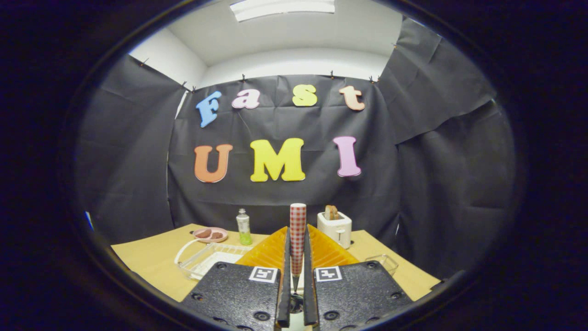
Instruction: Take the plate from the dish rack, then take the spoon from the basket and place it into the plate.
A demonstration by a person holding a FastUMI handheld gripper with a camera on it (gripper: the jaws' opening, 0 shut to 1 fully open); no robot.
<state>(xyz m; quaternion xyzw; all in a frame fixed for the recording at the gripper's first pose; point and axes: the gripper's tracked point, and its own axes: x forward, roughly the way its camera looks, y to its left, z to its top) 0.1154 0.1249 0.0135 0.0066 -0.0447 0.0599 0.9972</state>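
Gripper view: fisheye camera riding on the gripper (294,257), looking forward along its two fingers (285,276) and roughly level across the table (151,259). Sits low and close above the table's near part. Landmark: toaster (335,228), standing beyond the fingertips, slightly right of them, near the table's far edge. Behind the toaster, the booth wall; above that, the ceiling light (282,8).

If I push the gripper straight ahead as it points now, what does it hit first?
Probably nothing on the table. The gripper is shut on the upright checked spoon handle, aimed between the green bottle and the toaster. Depth is unclear.
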